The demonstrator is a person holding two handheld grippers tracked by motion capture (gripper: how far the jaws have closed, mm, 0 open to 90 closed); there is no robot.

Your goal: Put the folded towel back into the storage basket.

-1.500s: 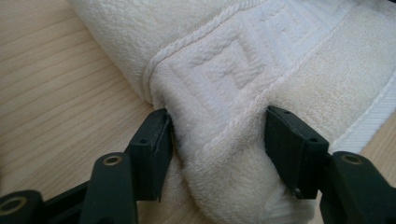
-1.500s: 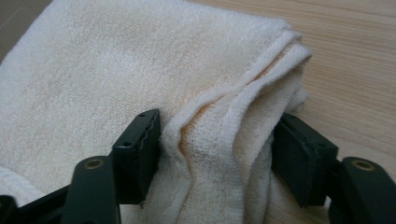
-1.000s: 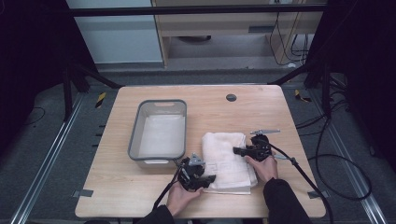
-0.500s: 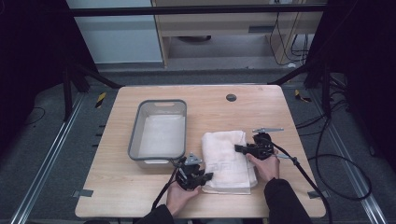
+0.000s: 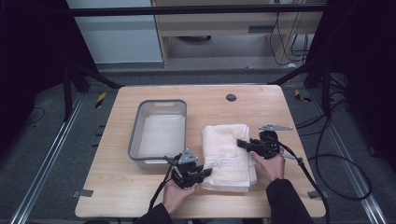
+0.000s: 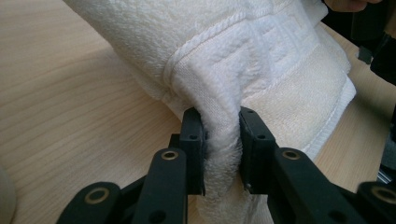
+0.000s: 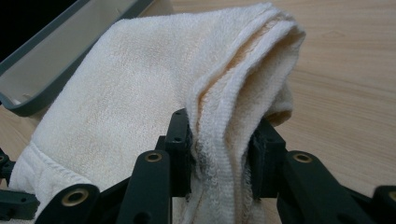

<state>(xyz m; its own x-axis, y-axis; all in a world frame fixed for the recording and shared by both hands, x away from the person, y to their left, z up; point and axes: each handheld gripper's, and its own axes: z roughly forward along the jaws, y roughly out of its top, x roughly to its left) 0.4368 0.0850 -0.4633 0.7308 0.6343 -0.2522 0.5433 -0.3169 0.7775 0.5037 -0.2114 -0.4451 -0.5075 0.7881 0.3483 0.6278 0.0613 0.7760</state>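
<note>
The table (image 5: 140,205) is standing in the middle, and a person is sitting at its near edge. On it, the tray (image 5: 134,138) is lying on the left half and the folded towel (image 5: 227,149) is lying just right of it, close beside. The left gripper (image 5: 205,173) is pinching the towel at its near left corner, in front of the tray. The right gripper (image 5: 241,143) is gripping the towel's right edge, farther back. A small round disc (image 5: 231,97) is sitting behind the towel, near the far edge
</note>
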